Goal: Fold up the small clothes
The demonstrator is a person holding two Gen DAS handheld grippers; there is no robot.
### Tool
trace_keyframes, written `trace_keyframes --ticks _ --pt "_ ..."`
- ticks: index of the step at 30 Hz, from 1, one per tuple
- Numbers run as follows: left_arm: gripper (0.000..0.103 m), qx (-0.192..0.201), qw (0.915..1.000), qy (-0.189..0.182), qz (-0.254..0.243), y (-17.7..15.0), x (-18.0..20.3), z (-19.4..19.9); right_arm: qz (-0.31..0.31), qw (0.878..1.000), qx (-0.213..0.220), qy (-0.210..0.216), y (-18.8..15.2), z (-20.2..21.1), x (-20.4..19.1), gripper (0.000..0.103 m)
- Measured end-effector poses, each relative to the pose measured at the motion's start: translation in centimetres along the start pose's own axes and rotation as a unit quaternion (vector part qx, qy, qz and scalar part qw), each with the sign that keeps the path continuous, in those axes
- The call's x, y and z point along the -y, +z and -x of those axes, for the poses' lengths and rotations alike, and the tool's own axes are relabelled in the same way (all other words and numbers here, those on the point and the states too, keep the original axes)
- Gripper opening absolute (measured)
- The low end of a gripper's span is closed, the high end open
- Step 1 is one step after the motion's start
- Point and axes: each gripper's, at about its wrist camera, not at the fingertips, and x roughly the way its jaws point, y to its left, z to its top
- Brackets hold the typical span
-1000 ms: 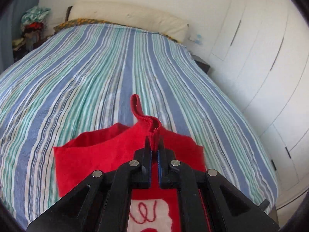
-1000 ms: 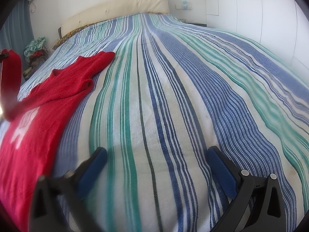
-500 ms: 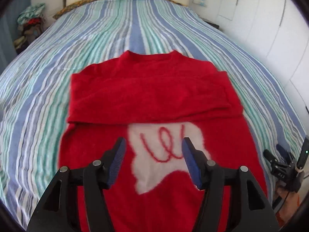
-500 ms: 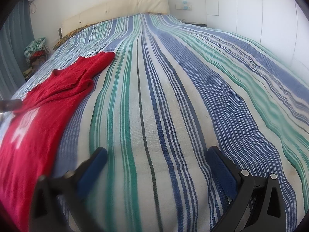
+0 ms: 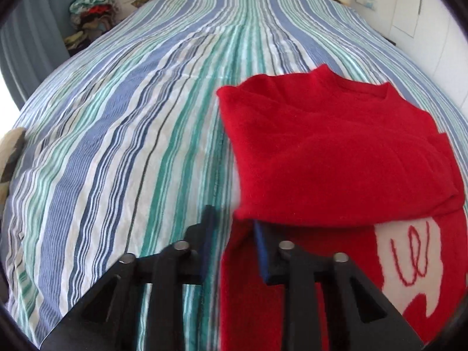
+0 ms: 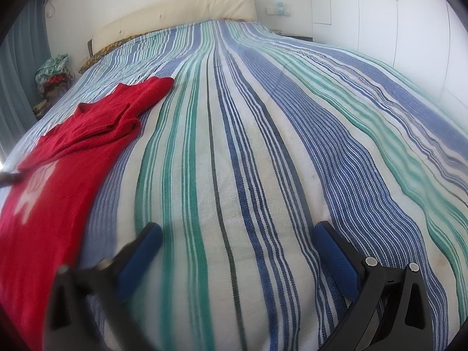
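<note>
A small red sweater with a white patch bearing red scribble lies flat on the striped bedspread, its sleeves folded across the chest. My left gripper is open with a narrow gap, low over the sweater's left edge; its right finger sits on the red knit, just under the folded sleeve's corner. In the right wrist view the sweater lies at the left. My right gripper is wide open and empty, low over bare bedspread to the right of the sweater.
A cream headboard and a patterned pillow stand at the far end. A heap of clothes sits beside the bed at the far left. White wardrobe doors line the right side.
My left gripper let go of the red sleeve, opened, then shifted left to the sweater's left edge with its jaws narrowing. My right gripper has stayed still.
</note>
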Motion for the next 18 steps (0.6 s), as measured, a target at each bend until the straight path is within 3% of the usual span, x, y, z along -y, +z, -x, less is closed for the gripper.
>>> trace_keyframes --ticks 2,3,6,13,15,18 --pt "0.004 -0.003 0.9981 -0.012 0.060 -0.7 -1.9 -0.5 0.001 1.000 -0.001 -0.001 0.0 0.0 0.0 0.102" --pt "0.004 0.001 0.9978 -0.013 0.065 -1.3 -2.1 -0.3 0.001 1.000 -0.002 -0.002 0.0 0.0 0.0 0.102" --pt "0.004 0.010 0.9992 -0.001 0.039 -2.3 -1.6 -0.1 0.004 1.000 -0.003 -0.005 0.1 -0.2 -0.2 0.102" --pt "0.010 0.007 0.9987 -0.020 0.046 -2.8 -2.3 0.1 0.004 1.000 -0.003 -0.005 0.2 -0.3 -0.1 0.102" --pt "0.015 0.007 0.9992 -0.018 0.036 -3.1 -2.3 0.7 0.003 1.000 -0.003 -0.004 0.2 -0.3 -0.1 0.102" --pt "0.032 0.009 0.9992 -0.016 0.035 -4.1 -3.0 2.0 0.003 1.000 -0.002 -0.004 0.2 -0.4 -0.1 0.102"
